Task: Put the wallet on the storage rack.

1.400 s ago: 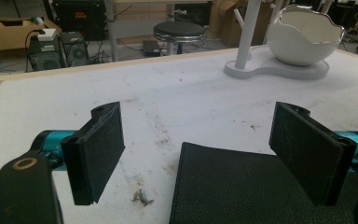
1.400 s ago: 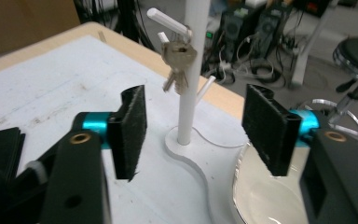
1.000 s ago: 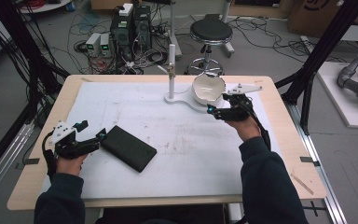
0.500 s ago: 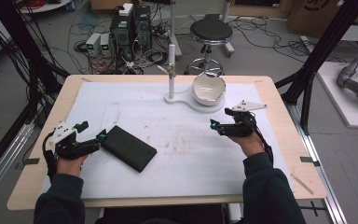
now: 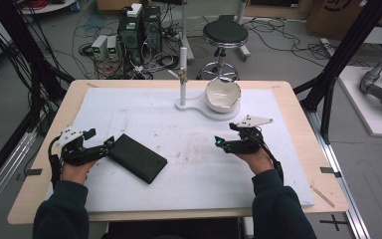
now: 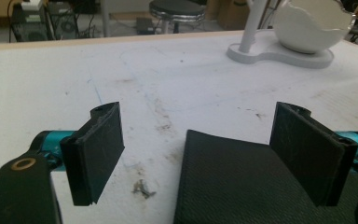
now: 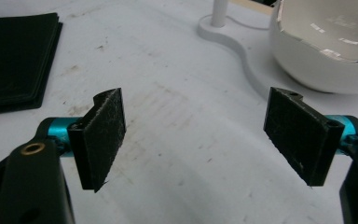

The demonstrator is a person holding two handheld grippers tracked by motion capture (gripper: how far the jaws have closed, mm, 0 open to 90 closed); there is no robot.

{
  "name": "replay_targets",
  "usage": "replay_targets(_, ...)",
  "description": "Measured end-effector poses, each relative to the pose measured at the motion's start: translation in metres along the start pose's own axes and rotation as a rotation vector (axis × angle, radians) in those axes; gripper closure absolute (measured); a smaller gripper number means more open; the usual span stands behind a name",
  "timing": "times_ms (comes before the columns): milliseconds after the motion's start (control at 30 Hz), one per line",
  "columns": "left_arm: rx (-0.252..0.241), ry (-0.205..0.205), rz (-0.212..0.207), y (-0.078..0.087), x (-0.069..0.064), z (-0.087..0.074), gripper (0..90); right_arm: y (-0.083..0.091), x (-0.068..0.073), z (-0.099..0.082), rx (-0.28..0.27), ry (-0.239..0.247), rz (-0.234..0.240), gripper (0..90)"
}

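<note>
- Flat black folded cloth pad (image 5: 138,158): plain matte black.
- Glossy white cracked bowl (image 5: 223,94): white, on a white stand base (image 5: 194,106) beyond the pad.
- White table mat (image 5: 179,164): scuffed with brown-grey smudges.
- Gripper pads (image 7: 103,136): black, on teal fittings.

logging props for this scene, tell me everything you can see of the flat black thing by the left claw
The flat black rectangular pad looks like folded fabric or soft leather, matte, with layered edges along one side. It lies flat on the white table cover, set diagonally on the person's left side. One end reaches between the jaws of the open left claw, beside one jaw; whether they touch is unclear. Nothing rests on it.
</note>
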State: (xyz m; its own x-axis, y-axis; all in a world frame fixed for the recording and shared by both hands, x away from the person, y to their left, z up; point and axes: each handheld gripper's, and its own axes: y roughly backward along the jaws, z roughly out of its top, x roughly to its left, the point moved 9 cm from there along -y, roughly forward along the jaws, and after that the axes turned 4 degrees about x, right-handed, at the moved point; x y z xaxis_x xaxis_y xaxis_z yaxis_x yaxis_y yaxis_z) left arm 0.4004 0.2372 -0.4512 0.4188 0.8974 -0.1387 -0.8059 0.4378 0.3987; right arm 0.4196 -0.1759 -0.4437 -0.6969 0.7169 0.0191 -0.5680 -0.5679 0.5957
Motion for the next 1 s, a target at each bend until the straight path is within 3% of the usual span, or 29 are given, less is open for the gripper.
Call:
replay_targets(67, 0.011, 0.019, 0.0, -0.002, 0.002, 0.0, 17.2, -0.004, 0.005, -0.005, 0.008, 0.003, 0.014, 20.9)
replay_targets(133, 0.11, 0.008, -0.005, -0.011, 0.004, -0.014, 17.7, -0.008, 0.01, -0.009, 0.031, 0.017, 0.027, 20.9)
replay_targets(167, 0.11, 0.008, -0.005, -0.011, 0.004, -0.014, 17.7, -0.008, 0.01, -0.009, 0.031, 0.017, 0.027, 20.9)
replay_targets(200, 0.185, 0.01, -0.003, -0.019, 0.006, -0.025, 18.0, -0.01, 0.013, -0.01, 0.039, 0.03, 0.041, 21.0)
replay_targets(233, 0.185, 0.01, -0.003, -0.019, 0.006, -0.025, 19.1, -0.01, 0.013, -0.01, 0.039, 0.03, 0.041, 21.0)
replay_targets(300, 0.22, 0.02, -0.026, -0.025, 0.006, -0.031, 22.9, -0.009, 0.016, -0.009, 0.034, 0.03, 0.05, 21.0)
replay_targets(333, 0.262, 0.03, -0.046, -0.028, 0.005, -0.037, 25.9, -0.009, 0.017, -0.009, 0.031, 0.036, 0.055, 21.0)
replay_targets(367, 0.262, 0.03, -0.046, -0.028, 0.005, -0.037, 26.5, -0.009, 0.017, -0.009, 0.031, 0.036, 0.055, 21.0)
replay_targets(400, 0.298, 0.056, -0.082, -0.03, 0.006, -0.043, 28.3, -0.009, 0.018, -0.009, 0.034, 0.036, 0.062, 21.0)
replay_targets(433, 0.298, 0.056, -0.082, -0.03, 0.006, -0.043, 31.0, -0.009, 0.018, -0.009, 0.034, 0.036, 0.062, 21.0)
replay_targets(467, 0.304, 0.093, -0.147, -0.028, 0.003, -0.045, 36.4, -0.009, 0.02, -0.01, 0.037, 0.036, 0.073, 21.1)
replay_targets(500, 0.304, 0.093, -0.147, -0.028, 0.003, -0.045, 42.7, -0.009, 0.02, -0.01, 0.037, 0.036, 0.073, 21.1)
replay_targets(533, 0.304, 0.078, -0.204, -0.026, -0.002, -0.045, 56.3, -0.009, 0.023, -0.009, 0.033, 0.037, 0.086, 21.2)
replay_targets(633, 0.309, 0.092, -0.205, -0.026, -0.002, -0.045, 59.5, -0.01, 0.027, -0.008, 0.03, 0.051, 0.097, 21.2)
replay_targets(733, 0.293, 0.089, -0.224, -0.022, -0.004, -0.043, 74.7, -0.015, 0.041, -0.008, 0.041, 0.074, 0.133, 21.3)
replay_targets(900, 0.265, 0.072, -0.272, -0.022, -0.015, -0.038, 79.9, -0.023, 0.047, -0.009, 0.064, 0.077, 0.155, 21.2)
replay_targets(967, 0.21, 0.084, -0.296, -0.018, -0.019, -0.03, 81.4, -0.028, 0.051, -0.009, 0.065, 0.061, 0.177, 21.2)
replay_targets(1000, 0.21, 0.084, -0.296, -0.018, -0.019, -0.03, 81.9, -0.03, 0.052, -0.008, 0.06, 0.061, 0.184, 21.2)
